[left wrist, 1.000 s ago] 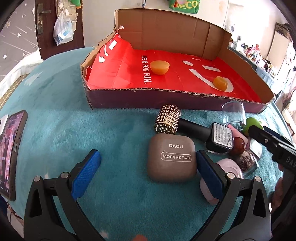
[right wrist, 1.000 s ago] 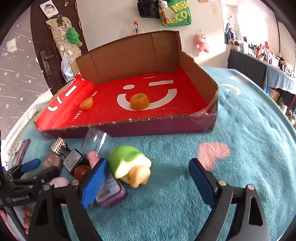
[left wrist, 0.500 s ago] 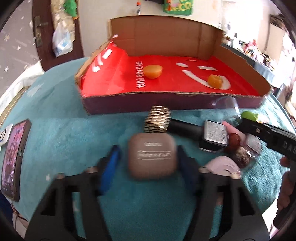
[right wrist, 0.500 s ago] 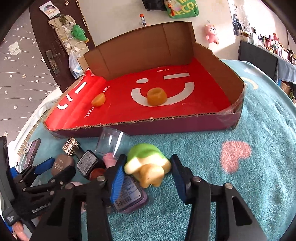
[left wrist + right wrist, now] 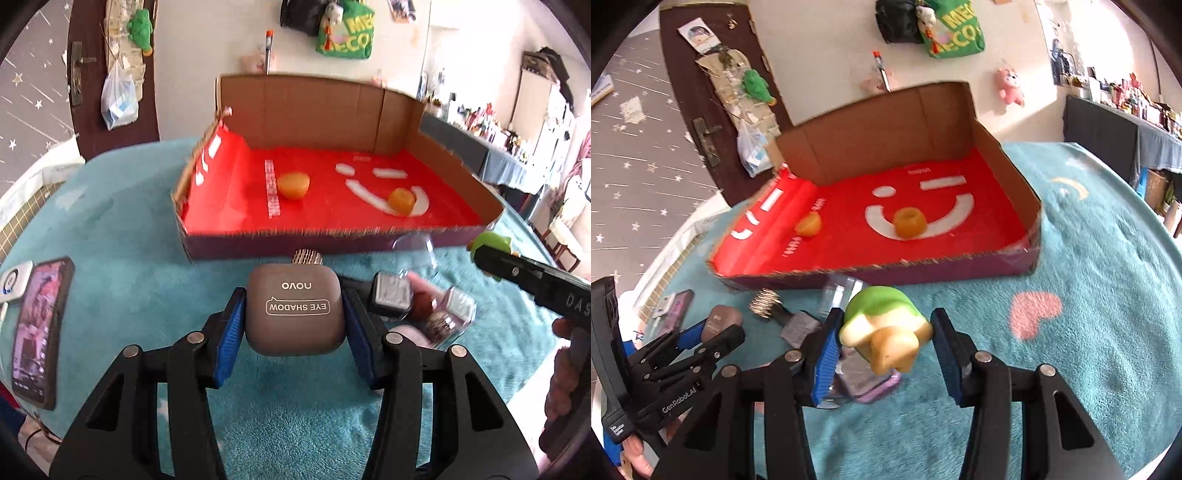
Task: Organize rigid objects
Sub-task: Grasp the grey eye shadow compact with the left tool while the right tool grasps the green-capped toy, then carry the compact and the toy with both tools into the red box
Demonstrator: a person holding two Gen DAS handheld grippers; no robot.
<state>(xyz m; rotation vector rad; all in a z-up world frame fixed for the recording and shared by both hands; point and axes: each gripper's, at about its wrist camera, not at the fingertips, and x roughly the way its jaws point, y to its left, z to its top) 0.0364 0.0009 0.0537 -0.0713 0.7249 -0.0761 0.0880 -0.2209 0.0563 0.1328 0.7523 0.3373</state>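
Both your grippers have just closed and lifted: the left gripper (image 5: 293,328) now clamps the compact (image 5: 294,309) by its flat sides, the right gripper (image 5: 884,343) pinches the toy (image 5: 884,330), both above the blanket (image 5: 1089,350) before the box (image 5: 1015,264). The compact looks light, stiff, slippery; hold it mid-edge.
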